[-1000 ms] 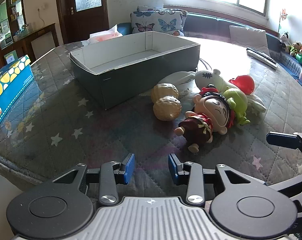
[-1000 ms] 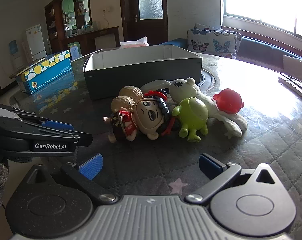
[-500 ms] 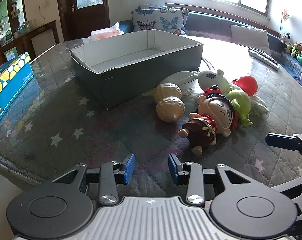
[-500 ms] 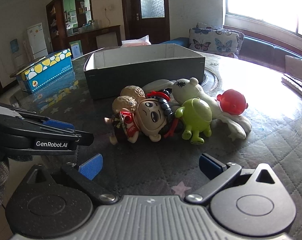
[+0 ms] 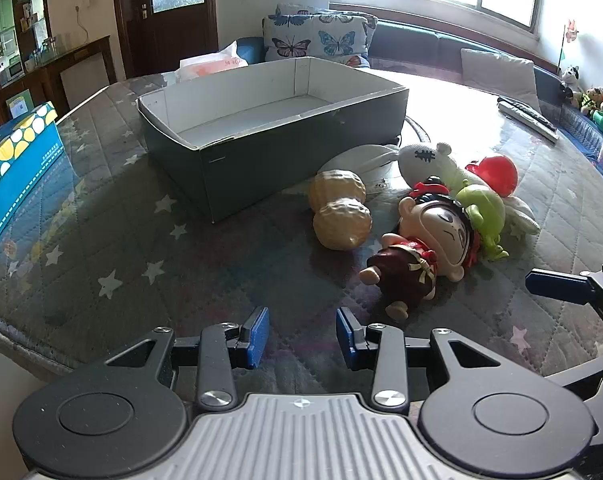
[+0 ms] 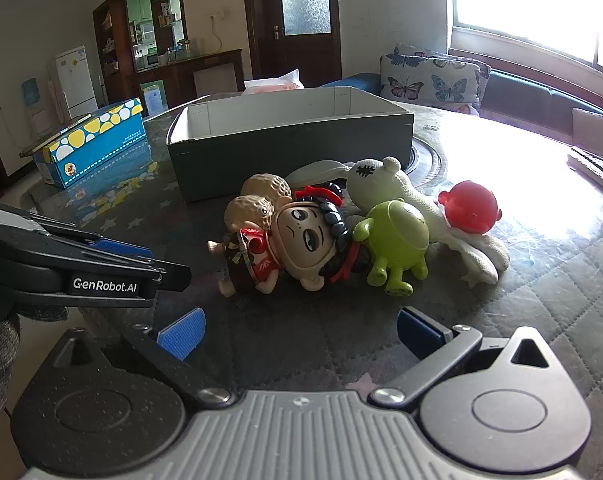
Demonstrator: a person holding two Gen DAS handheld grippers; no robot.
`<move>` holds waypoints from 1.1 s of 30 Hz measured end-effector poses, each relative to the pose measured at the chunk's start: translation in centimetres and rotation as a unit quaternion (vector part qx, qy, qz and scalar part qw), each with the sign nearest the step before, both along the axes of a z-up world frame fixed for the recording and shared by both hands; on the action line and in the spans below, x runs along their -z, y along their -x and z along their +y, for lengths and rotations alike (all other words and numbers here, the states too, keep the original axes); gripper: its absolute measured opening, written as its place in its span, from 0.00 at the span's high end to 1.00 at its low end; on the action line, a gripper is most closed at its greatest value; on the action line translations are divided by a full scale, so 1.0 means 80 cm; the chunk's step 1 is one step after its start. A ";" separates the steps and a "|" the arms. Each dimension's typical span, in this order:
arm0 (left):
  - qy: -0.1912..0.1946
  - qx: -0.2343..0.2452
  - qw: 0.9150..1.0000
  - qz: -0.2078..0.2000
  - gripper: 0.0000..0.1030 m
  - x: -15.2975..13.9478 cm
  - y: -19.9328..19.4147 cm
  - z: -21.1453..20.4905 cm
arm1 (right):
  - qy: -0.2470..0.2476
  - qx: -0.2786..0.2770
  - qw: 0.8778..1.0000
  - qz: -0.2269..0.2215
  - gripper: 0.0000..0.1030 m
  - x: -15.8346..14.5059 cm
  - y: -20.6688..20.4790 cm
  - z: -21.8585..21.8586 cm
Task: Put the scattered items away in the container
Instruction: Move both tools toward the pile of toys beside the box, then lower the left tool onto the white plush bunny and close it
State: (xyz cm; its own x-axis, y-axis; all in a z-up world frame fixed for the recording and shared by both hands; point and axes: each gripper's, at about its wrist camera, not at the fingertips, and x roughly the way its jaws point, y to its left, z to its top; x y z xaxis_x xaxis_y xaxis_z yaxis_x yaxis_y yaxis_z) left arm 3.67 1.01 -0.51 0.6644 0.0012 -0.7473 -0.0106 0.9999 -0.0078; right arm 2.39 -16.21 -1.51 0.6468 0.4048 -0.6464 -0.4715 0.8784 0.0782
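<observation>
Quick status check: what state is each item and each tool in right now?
Box: open-topped, nothing visible inside.
Peanut toy: on the table, outside the box.
Doll: lying down, against the green toy.
Green toy: tipped over in the pile.
White plush: lying flat.
Red toy: resting on the plush.
Left tool: open, holding nothing.
Right tool: open wide, holding nothing.

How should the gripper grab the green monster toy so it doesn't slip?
Probably by its round body. The green monster toy lies tipped among the others, its thin legs toward the right gripper, doll pressed against one side. Come from above, the open jaws spanning the body front to back; the legs look too small.
</observation>
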 end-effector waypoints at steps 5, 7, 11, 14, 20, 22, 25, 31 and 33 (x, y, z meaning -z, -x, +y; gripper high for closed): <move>0.002 0.000 1.000 0.002 0.62 0.001 -0.004 0.001 | 0.001 -0.001 1.000 0.001 0.00 0.000 -0.004 0.001; 0.001 0.001 1.000 0.004 0.62 0.001 -0.005 0.002 | 0.000 -0.002 1.000 0.001 0.00 0.000 -0.005 0.001; 0.002 0.000 1.000 0.005 0.62 0.001 -0.008 0.003 | 0.000 -0.002 1.000 0.002 0.00 0.001 -0.007 0.001; 0.003 0.000 1.000 0.006 0.62 0.001 -0.010 0.003 | -0.001 -0.003 1.000 0.003 0.00 0.001 -0.009 0.001; 0.005 0.002 1.000 0.009 0.62 0.001 -0.014 0.006 | -0.001 -0.004 1.000 0.007 0.00 0.003 -0.016 0.004; 0.006 0.002 1.000 0.011 0.62 0.001 -0.016 0.006 | -0.001 -0.004 1.000 0.007 0.00 0.004 -0.019 0.004; 0.007 0.001 1.000 0.011 0.62 0.002 -0.019 0.008 | -0.001 -0.005 1.000 0.008 0.00 0.004 -0.021 0.005; 0.013 0.002 1.000 0.013 0.62 0.000 -0.024 0.010 | -0.003 -0.008 1.000 0.008 0.00 0.002 -0.027 0.007; 0.015 0.002 1.000 0.013 0.62 -0.002 -0.026 0.011 | -0.004 -0.009 1.000 0.009 0.00 0.001 -0.029 0.008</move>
